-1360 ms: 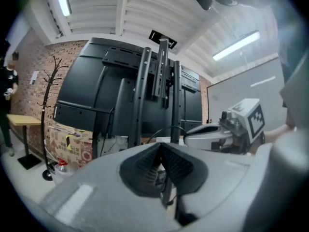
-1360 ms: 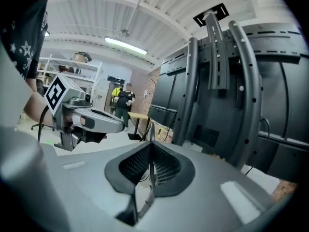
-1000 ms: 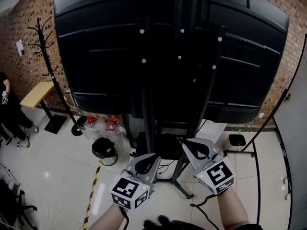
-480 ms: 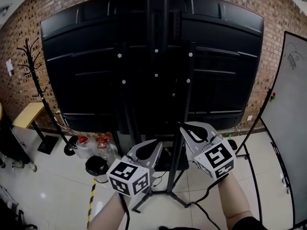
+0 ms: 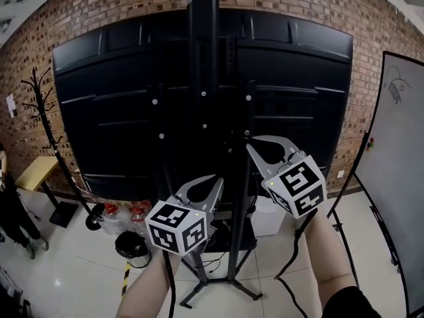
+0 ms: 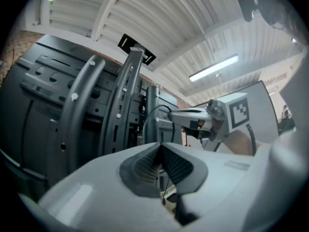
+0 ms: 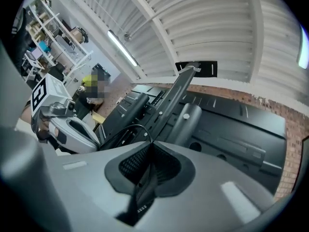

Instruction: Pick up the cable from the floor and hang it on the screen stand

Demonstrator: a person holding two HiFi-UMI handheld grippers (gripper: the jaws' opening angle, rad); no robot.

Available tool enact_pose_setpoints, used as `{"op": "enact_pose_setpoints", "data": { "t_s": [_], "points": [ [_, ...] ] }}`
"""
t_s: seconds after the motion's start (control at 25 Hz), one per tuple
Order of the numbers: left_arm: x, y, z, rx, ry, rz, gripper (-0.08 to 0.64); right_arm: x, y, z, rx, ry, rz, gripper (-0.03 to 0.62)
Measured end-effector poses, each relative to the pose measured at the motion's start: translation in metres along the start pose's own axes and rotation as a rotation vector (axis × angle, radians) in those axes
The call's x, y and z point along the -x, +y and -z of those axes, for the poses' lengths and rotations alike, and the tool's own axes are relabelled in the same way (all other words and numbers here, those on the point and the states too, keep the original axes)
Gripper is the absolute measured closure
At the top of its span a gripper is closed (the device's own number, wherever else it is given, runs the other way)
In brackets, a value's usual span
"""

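While our left hand-held gripper [image 5: 211, 181] and right hand-held gripper [image 5: 255, 141] each pinch the cable [image 7: 140, 199] by the screen stand [image 5: 202, 78], we judge draping it over a bar comes next.

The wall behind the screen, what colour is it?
Reddish-brown brick wall, clearest in the head view.

Left gripper [image 5: 213, 181] and right gripper [image 5: 252, 146]: pale grey shells, dark ribbed pads [image 6: 145, 166], white cubes [image 5: 175, 229] with black square markers. Right sleeve [image 5: 348, 303]: black.
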State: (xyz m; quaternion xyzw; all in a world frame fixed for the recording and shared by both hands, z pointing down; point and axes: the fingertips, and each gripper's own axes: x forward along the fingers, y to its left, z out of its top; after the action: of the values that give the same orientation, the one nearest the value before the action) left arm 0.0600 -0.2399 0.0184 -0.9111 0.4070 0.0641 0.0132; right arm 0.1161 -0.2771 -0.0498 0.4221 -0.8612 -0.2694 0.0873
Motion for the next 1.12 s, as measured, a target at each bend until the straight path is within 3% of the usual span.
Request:
{"op": "enact_pose_setpoints", "data": {
  "t_s": [0.32, 0.48, 0.72, 0.96, 1.12],
  "points": [
    [-0.03, 0.007, -0.05, -0.069, -0.049, -0.015, 0.556, -0.013, -0.071, -0.057, 0.014, -0.07, 0.111, 0.574],
    [-0.046, 0.008, -0.076, -0.078, -0.086, -0.007, 0.556, -0.022, -0.103, -0.077, 0.049, -0.057, 0.178, 0.575],
    [-0.07, 0.008, -0.094, -0.198, -0.076, -0.046, 0.555, -0.047, -0.133, -0.089, 0.146, 0.026, 0.201, 0.575],
    [-0.091, 0.024, -0.094, -0.242, -0.051, -0.091, 0.555, -0.064, -0.151, -0.081, 0.241, 0.152, 0.232, 0.575],
    [-0.097, 0.033, -0.09, -0.238, -0.048, -0.105, 0.555, -0.064, -0.159, -0.066, 0.246, 0.2, 0.26, 0.575]
  ]
}}
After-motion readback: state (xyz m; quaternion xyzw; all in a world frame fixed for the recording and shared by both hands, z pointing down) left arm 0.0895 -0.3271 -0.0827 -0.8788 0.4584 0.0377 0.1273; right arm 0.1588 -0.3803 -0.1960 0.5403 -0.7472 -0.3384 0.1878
